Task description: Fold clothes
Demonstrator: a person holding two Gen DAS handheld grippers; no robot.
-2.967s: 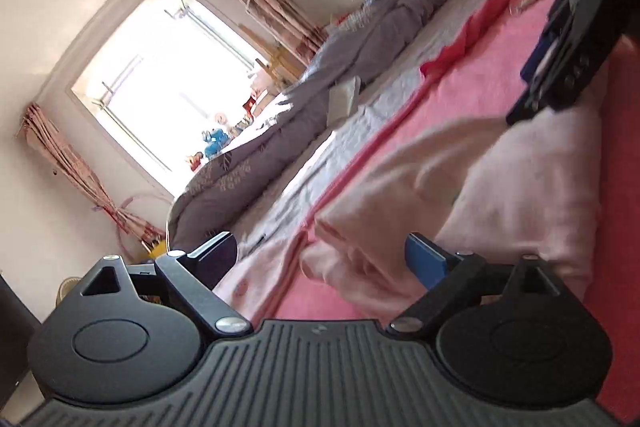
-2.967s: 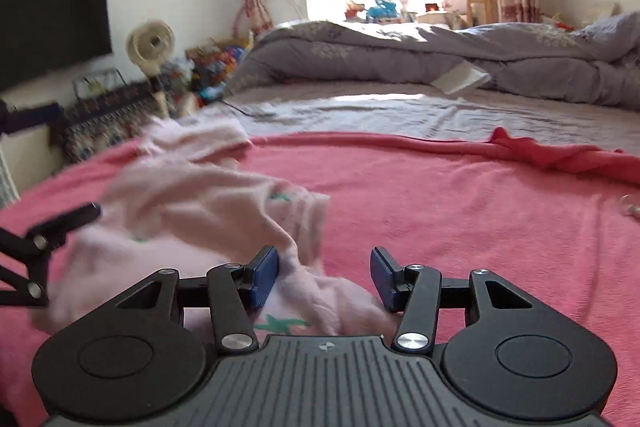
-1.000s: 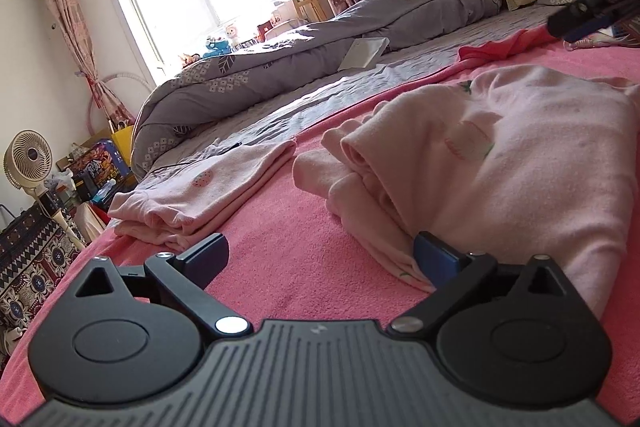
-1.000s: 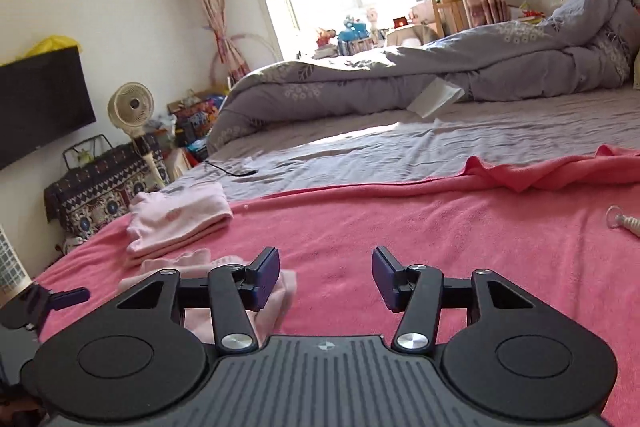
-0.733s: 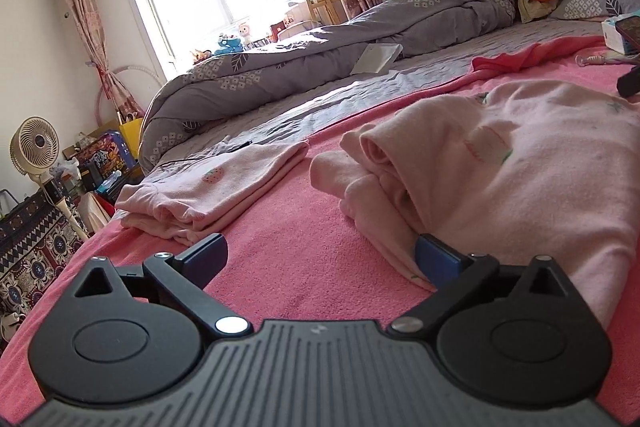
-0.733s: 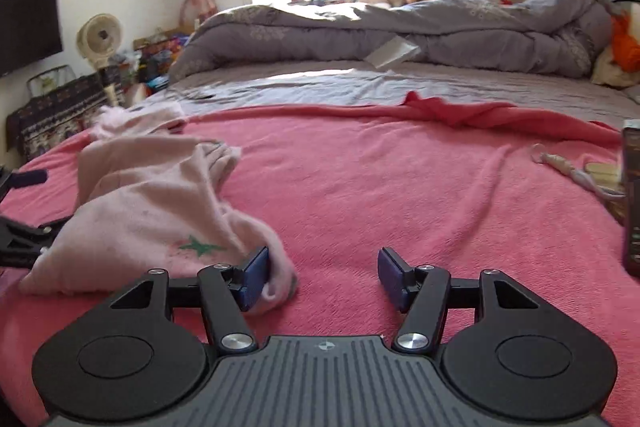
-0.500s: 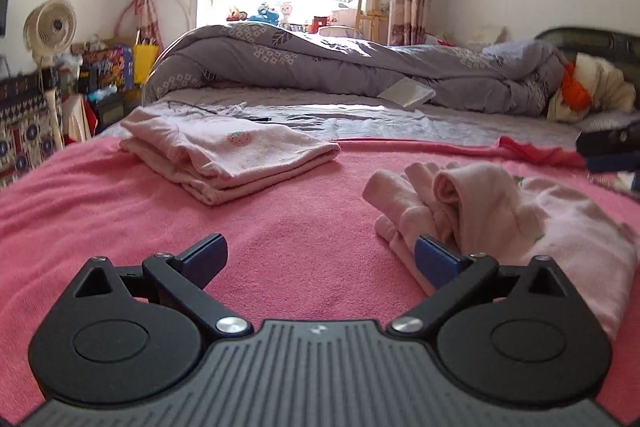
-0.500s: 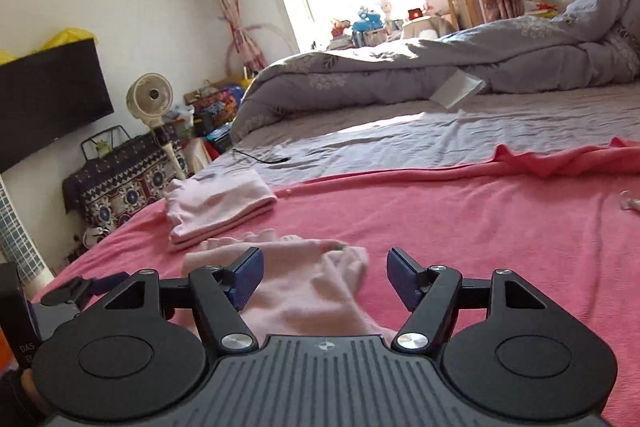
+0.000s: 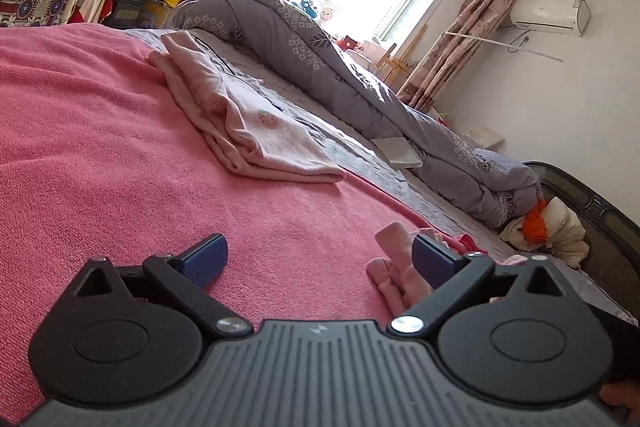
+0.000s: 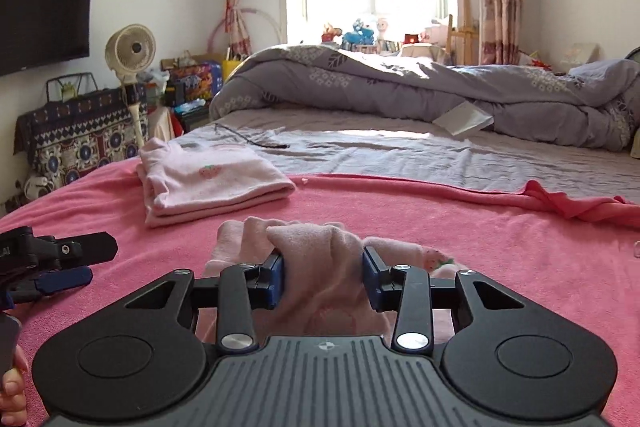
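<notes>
A crumpled pale pink garment [image 10: 320,267] lies on the pink blanket [image 10: 500,251]. My right gripper [image 10: 323,277] has its blue pads on either side of a bunched fold of it, the cloth filling the gap. A folded pink garment with a strawberry print [image 10: 208,179] lies beyond, near the blanket's far edge; it also shows in the left wrist view [image 9: 256,131]. My left gripper [image 9: 320,259] is open and empty over bare blanket [image 9: 120,147], with the crumpled garment [image 9: 394,267] by its right finger. The left gripper shows at the right wrist view's left edge [image 10: 60,267].
A grey sheet [image 10: 400,151] and a rolled grey duvet [image 10: 440,87] lie beyond the blanket. A white flat item [image 10: 462,119] rests against the duvet. A fan [image 10: 130,51], patterned cloth-covered furniture [image 10: 80,131] and clutter stand at the left. Pillows and clothes [image 9: 548,231] lie by the headboard.
My right gripper has moved onto the crumpled garment and narrowed on a bunched fold. My left gripper has swung left and tilted, away from the garment, still open.
</notes>
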